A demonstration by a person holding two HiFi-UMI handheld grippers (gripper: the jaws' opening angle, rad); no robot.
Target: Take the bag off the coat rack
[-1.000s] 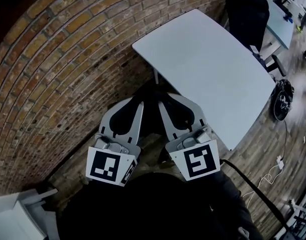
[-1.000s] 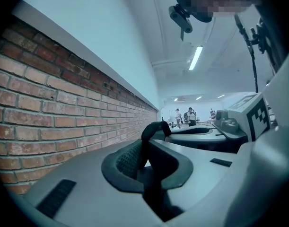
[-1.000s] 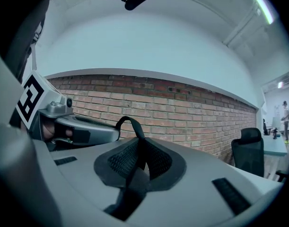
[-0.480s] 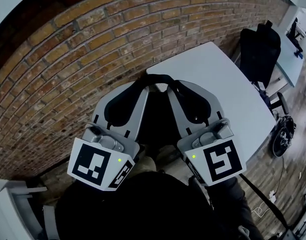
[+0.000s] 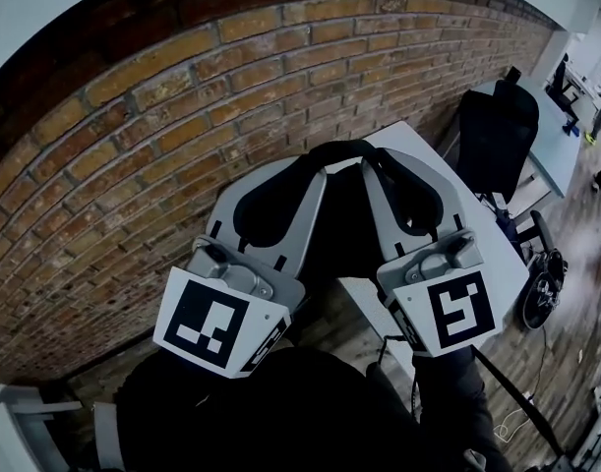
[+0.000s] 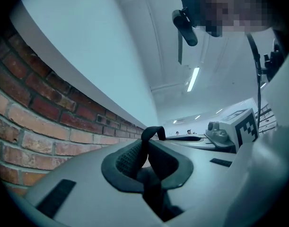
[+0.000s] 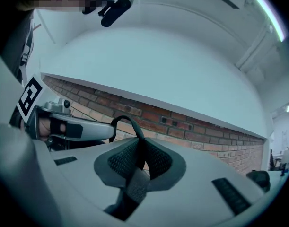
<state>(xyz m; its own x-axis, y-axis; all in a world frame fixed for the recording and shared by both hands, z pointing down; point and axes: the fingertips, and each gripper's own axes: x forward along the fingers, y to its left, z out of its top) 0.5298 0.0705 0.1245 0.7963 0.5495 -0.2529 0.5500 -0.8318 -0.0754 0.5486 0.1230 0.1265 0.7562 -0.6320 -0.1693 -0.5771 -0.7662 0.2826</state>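
Black woven bag strap (image 5: 341, 146) arches between grey left gripper (image 5: 311, 165) and right gripper (image 5: 373, 165), each pair of jaws pinching it.

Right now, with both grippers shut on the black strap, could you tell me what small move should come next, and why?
Probably draw both grippers back from the brick wall together, grips unchanged. The left gripper and right gripper each pinch the black strap, which arches free between their tips; no hook shows in the loop.
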